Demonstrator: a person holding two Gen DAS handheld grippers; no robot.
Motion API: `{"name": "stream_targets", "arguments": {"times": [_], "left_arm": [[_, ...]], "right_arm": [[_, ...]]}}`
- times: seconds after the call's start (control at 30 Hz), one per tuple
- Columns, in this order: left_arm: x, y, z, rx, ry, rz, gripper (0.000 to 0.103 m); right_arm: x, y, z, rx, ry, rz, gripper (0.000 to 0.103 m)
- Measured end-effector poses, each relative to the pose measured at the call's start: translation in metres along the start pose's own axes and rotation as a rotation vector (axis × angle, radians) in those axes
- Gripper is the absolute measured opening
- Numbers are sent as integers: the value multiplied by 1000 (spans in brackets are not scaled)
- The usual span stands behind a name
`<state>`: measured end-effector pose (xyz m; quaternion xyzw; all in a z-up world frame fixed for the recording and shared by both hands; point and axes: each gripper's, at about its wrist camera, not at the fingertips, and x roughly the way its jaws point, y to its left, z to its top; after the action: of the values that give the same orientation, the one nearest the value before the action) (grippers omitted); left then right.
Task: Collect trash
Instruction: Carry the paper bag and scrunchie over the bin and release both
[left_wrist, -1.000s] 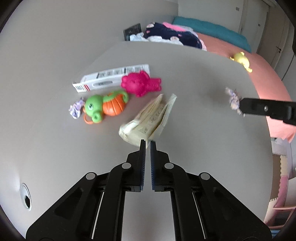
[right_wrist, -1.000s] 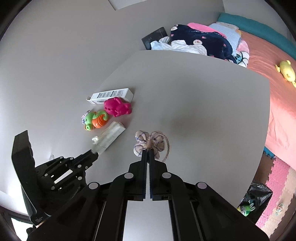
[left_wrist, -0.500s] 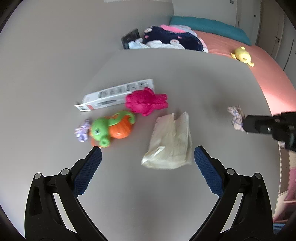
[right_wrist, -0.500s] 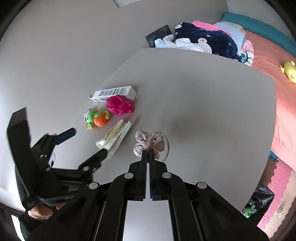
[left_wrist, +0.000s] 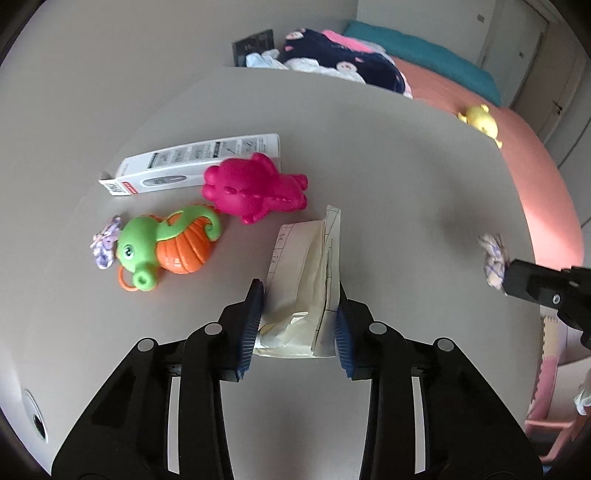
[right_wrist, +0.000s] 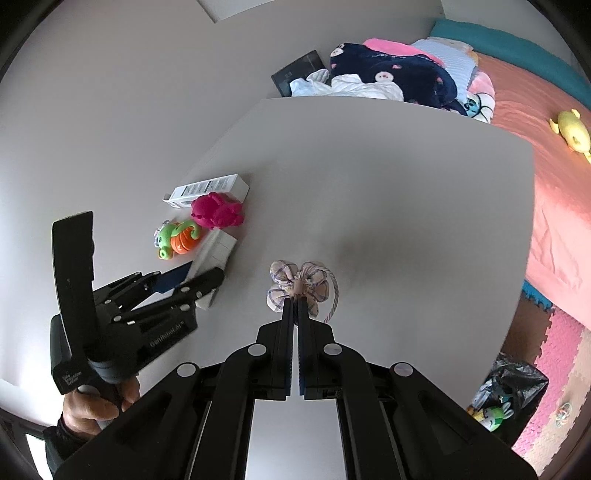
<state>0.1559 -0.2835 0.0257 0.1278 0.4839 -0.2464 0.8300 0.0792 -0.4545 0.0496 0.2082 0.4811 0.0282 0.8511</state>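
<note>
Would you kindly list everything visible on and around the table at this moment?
table: one, grey, under everything
crumpled paper: one, cream, between the left jaws
white box: one, far left
pink toy: one, beside the box
seahorse toy: one, green and orange, left
small bow: one, lilac, touching the seahorse
fabric flower: one, plaid, at the right fingertips
clothes pile: mixed, beyond the table
yellow toy: one, on the pink bed
left gripper: closing round the paper
right gripper: shut
</note>
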Motion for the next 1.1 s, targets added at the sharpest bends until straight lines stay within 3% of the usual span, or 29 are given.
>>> {"name": "stream_targets", "arguments": {"times": [0.23, 0.73, 1.1], "left_arm": [[-37, -44, -14, 40, -54, -11, 36], [-53, -244, -66, 225, -64, -116, 36], [-15, -398, -136, 402, 62, -228, 36]], "right_arm": [[-34, -23, -16, 35, -40, 16, 3], [-149, -156, -110, 200, -162, -66, 3], [-203, -284, -207, 447, -179, -222, 3]]}}
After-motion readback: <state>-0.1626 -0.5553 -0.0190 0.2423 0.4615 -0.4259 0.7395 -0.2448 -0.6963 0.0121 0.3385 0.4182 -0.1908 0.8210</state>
